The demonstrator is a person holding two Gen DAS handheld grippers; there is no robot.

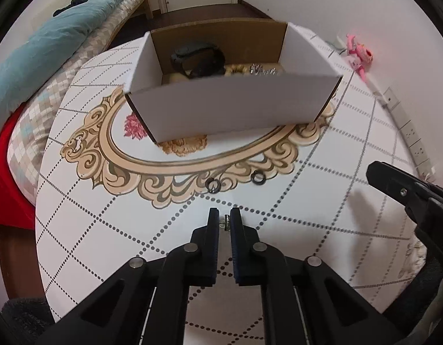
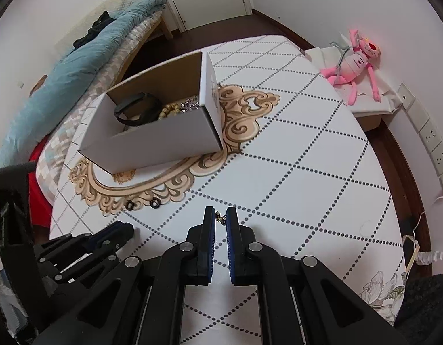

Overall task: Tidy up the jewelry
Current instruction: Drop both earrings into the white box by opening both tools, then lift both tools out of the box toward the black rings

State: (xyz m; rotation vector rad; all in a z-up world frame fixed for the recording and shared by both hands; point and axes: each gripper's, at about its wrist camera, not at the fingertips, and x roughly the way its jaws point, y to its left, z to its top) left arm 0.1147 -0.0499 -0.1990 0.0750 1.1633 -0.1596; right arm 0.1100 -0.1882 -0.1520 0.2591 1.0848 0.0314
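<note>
Left tool [image 1: 224, 220] clamped on a small stud [image 1: 226, 222]; right tool [image 2: 220, 219] clamped on another earring [image 2: 220, 218]; both held short of the box [image 1: 233, 109], above the worktop [image 1: 307, 201]; two black rings [image 1: 212, 185] lie nearer the box. Risk: tip-only grips may let either piece slip and drop in transit.

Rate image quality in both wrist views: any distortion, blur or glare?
Left wrist view: strong fisheye bending, dark corners; the cardboard box looks slightly soft, no glare. Right wrist view: same curvature; the table is evenly lit, the pink plush toy has a reddish glow.
</note>
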